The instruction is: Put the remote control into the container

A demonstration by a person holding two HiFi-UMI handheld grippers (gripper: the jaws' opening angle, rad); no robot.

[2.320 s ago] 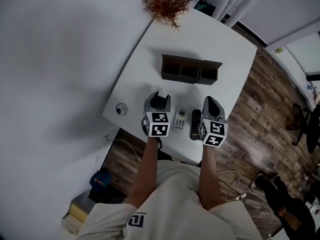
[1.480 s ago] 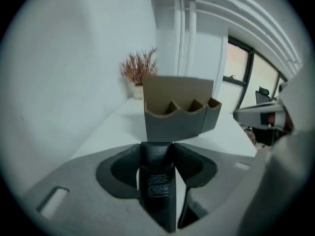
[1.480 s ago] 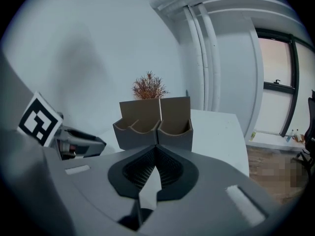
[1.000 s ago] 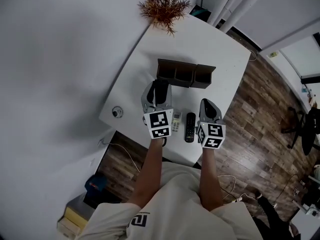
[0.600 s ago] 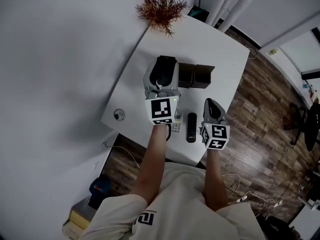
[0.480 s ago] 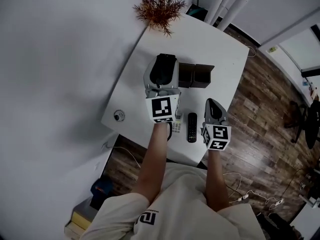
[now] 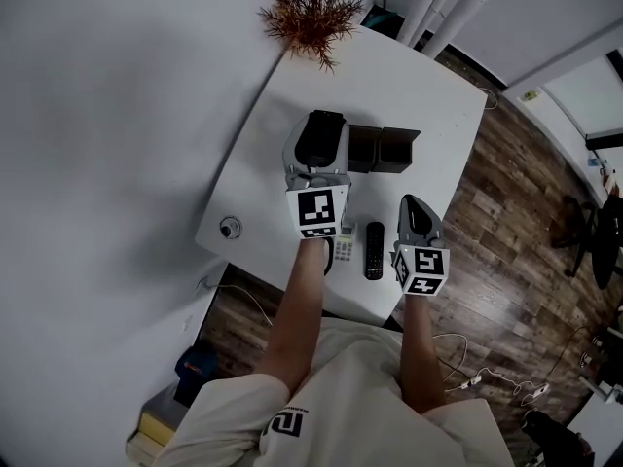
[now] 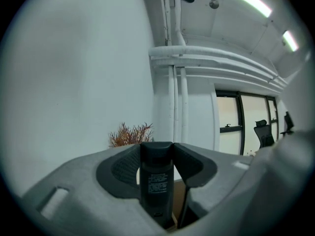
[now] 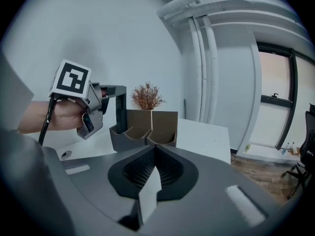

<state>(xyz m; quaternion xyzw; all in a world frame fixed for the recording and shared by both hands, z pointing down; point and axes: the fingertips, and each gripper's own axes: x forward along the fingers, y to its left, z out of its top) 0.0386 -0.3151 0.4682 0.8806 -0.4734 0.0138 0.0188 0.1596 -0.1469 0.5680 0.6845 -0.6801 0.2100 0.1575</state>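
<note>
My left gripper (image 8: 156, 154) is shut on a black remote control (image 8: 156, 181) that stands upright between its pads. In the right gripper view that remote (image 9: 120, 109) hangs just over the leftmost compartment of the dark three-part container (image 9: 145, 127). From the head view, the left gripper (image 7: 321, 126) covers the container's (image 7: 384, 149) left end. A white remote (image 7: 344, 244) and another black remote (image 7: 374, 250) lie side by side near the table's front edge. My right gripper (image 7: 411, 204) rests to their right, jaws shut and empty.
The white table (image 7: 428, 86) has a dried reddish plant (image 7: 311, 13) at its far corner and a round cable grommet (image 7: 230, 228) at its left corner. A wall runs along the left; wooden floor lies to the right.
The left gripper rose from the table near the two lying remotes and moved forward with the black remote to the container's left end. The right gripper stayed put.
</note>
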